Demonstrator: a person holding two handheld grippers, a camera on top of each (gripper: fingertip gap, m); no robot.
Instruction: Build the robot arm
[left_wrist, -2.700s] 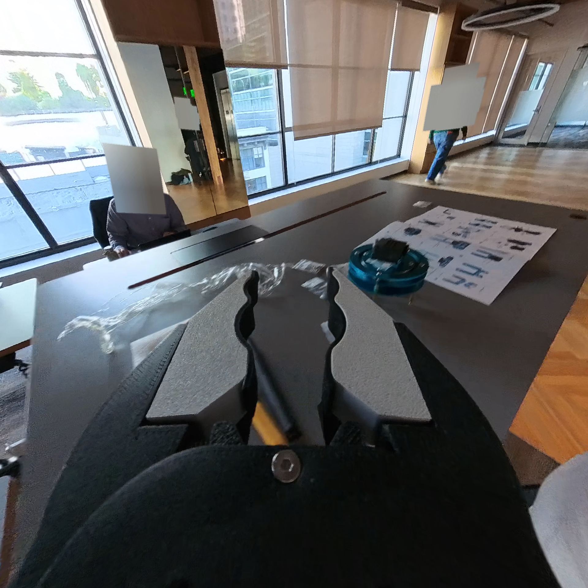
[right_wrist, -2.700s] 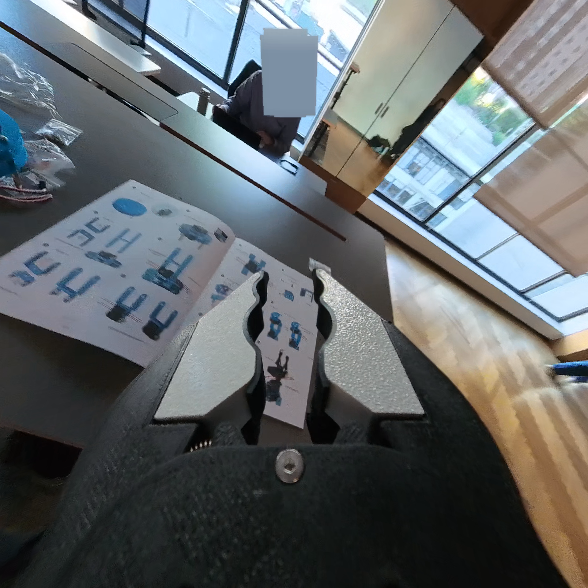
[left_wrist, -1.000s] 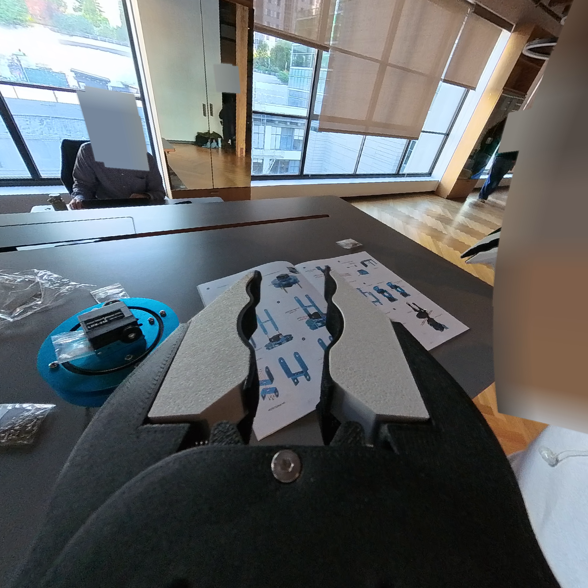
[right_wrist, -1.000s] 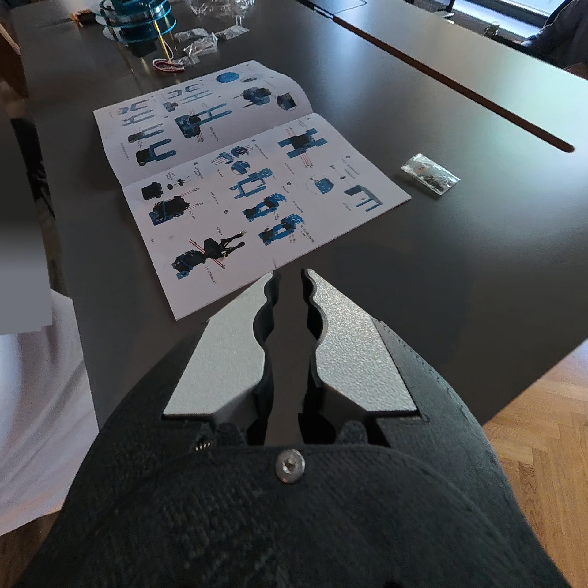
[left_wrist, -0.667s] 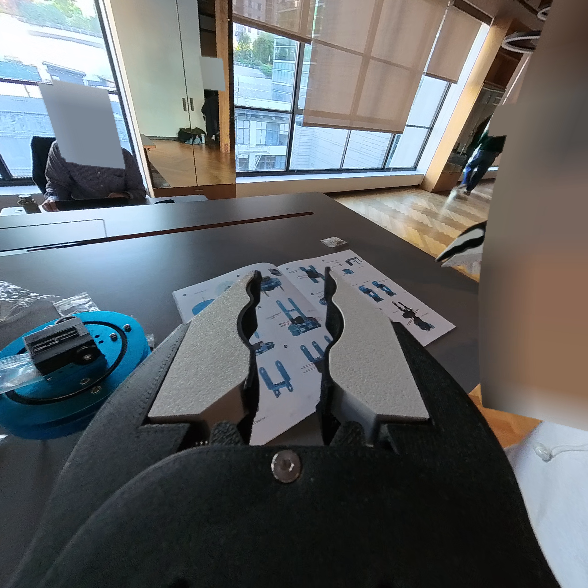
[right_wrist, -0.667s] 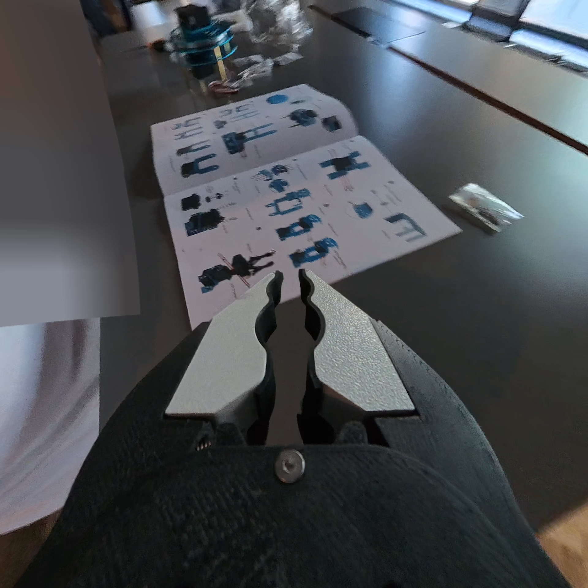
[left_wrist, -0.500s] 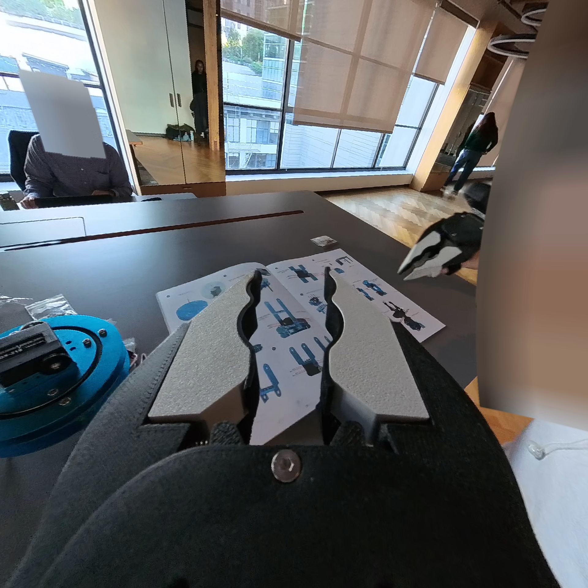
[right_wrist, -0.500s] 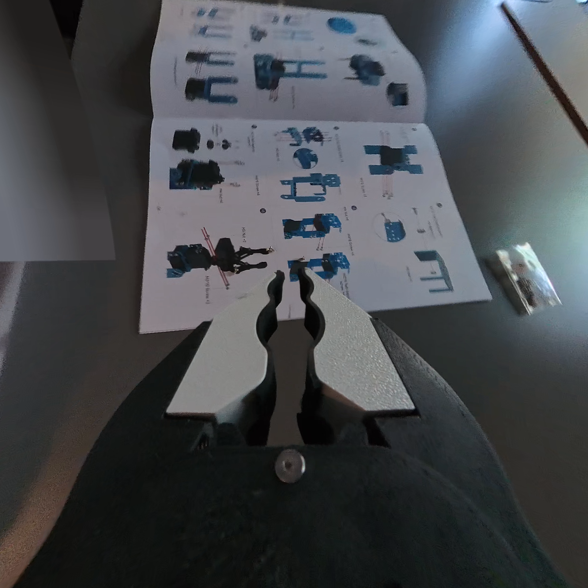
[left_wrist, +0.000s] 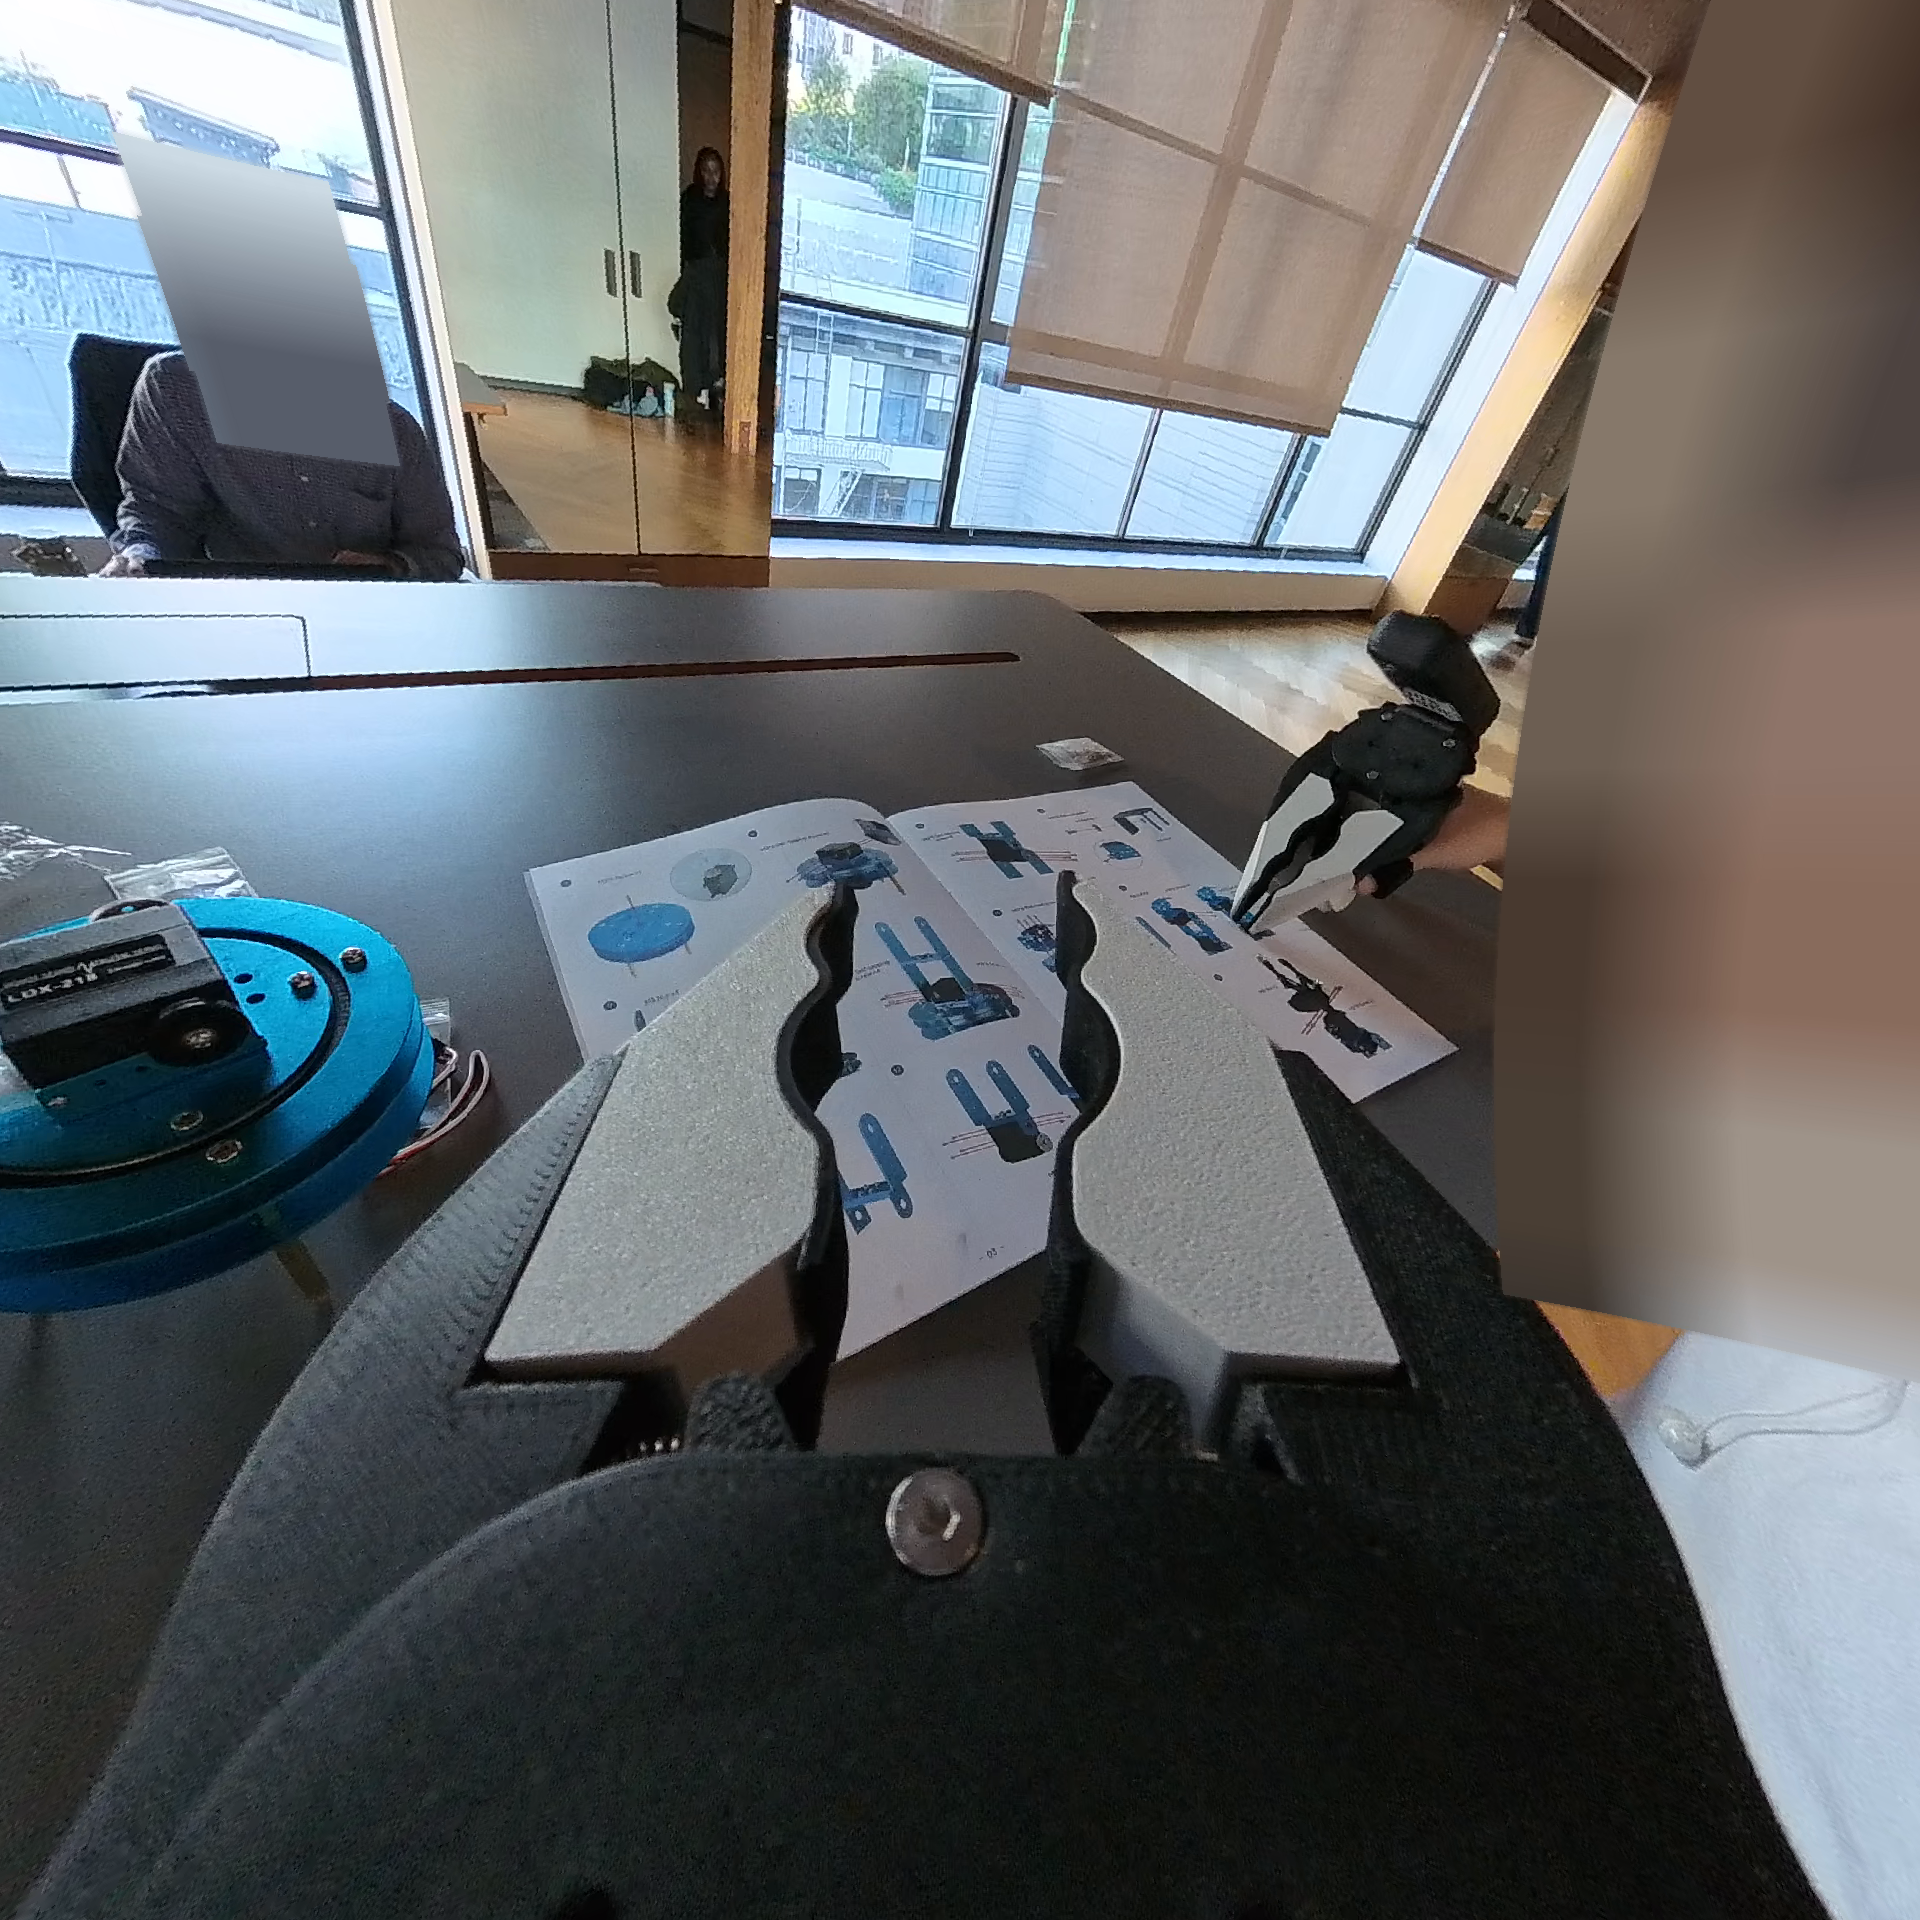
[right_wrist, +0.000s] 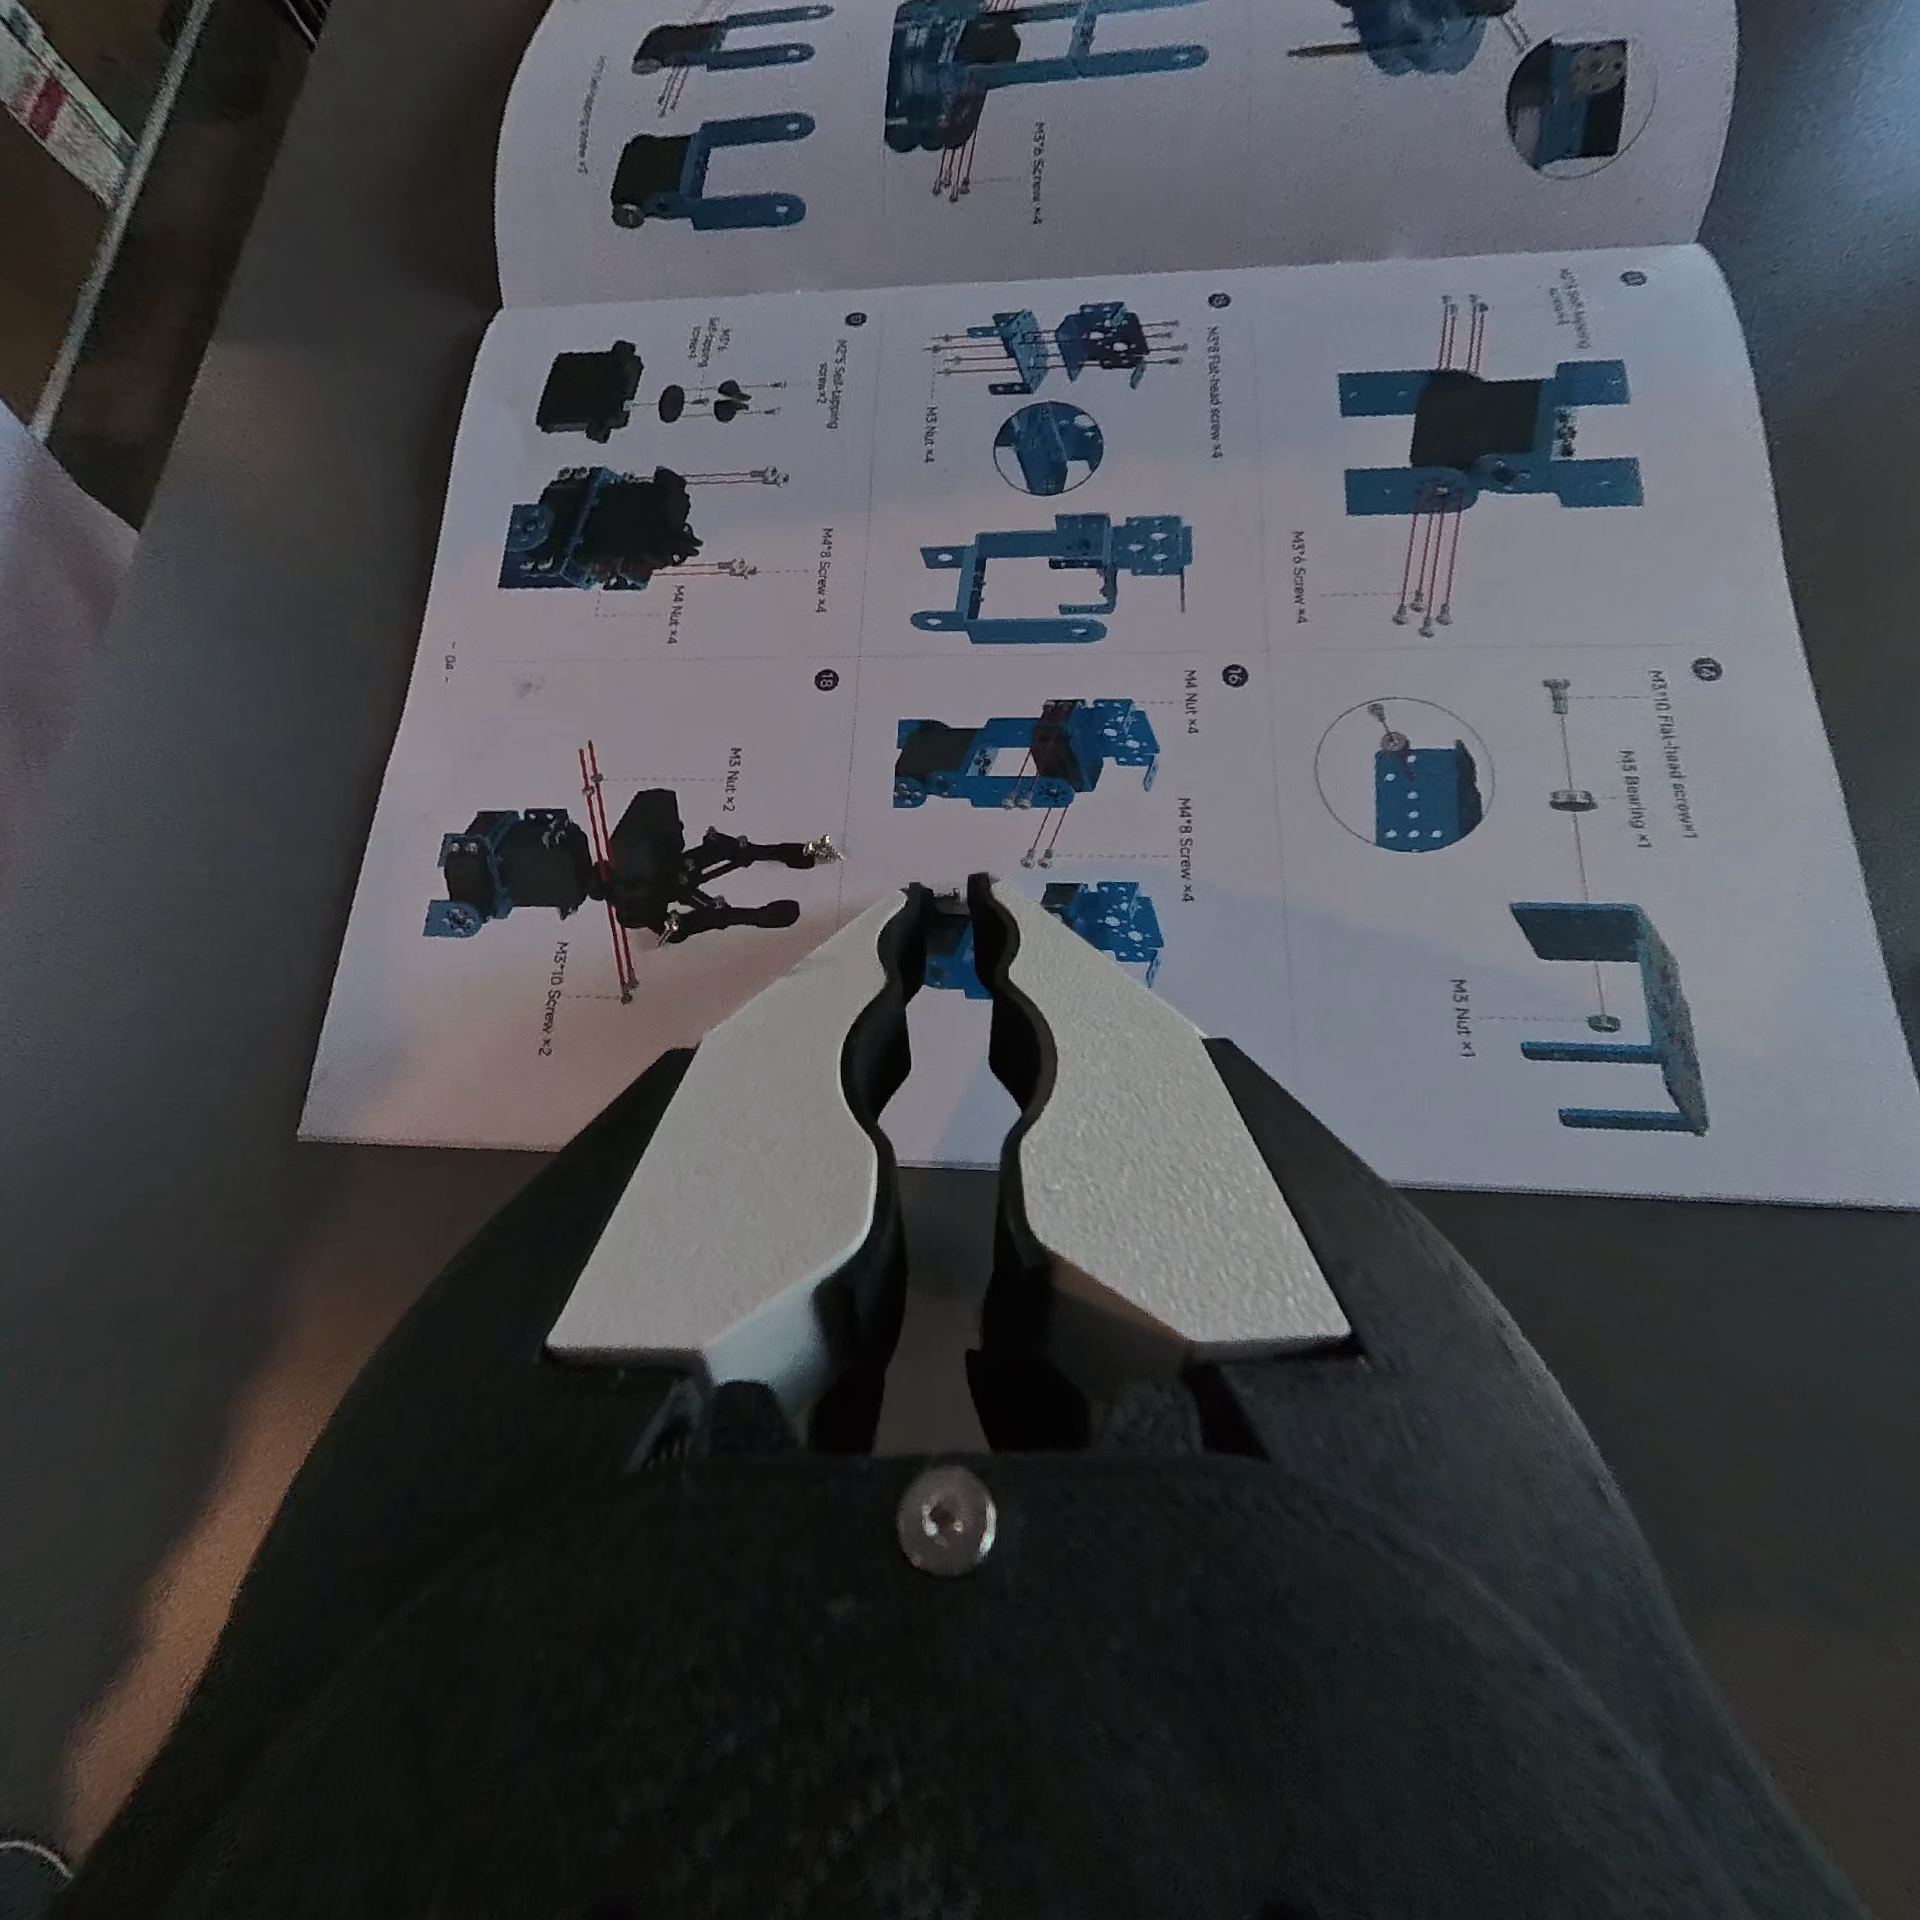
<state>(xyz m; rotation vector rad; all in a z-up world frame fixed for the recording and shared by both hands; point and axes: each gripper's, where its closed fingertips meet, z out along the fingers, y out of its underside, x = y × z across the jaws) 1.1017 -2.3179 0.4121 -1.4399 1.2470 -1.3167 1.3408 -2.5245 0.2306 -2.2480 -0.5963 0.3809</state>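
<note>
Because its tips nearly meet, the right claw grips nothing; it points steeply down at the open booklet, tips at or just above a picture panel on the near page, contact not clear, seemingly indicating a panel. Spread wide and empty, the left claw hovers above the booklet's other page, apparently idle. Just beside it on the dark worktop sits a blue round base carrying a black box-shaped part, thin wires trailing from its edge. Clear plastic bags lie behind the base, and a small packet rests beyond the booklet's far edge. Farther off, a person sits by the windows.
</note>
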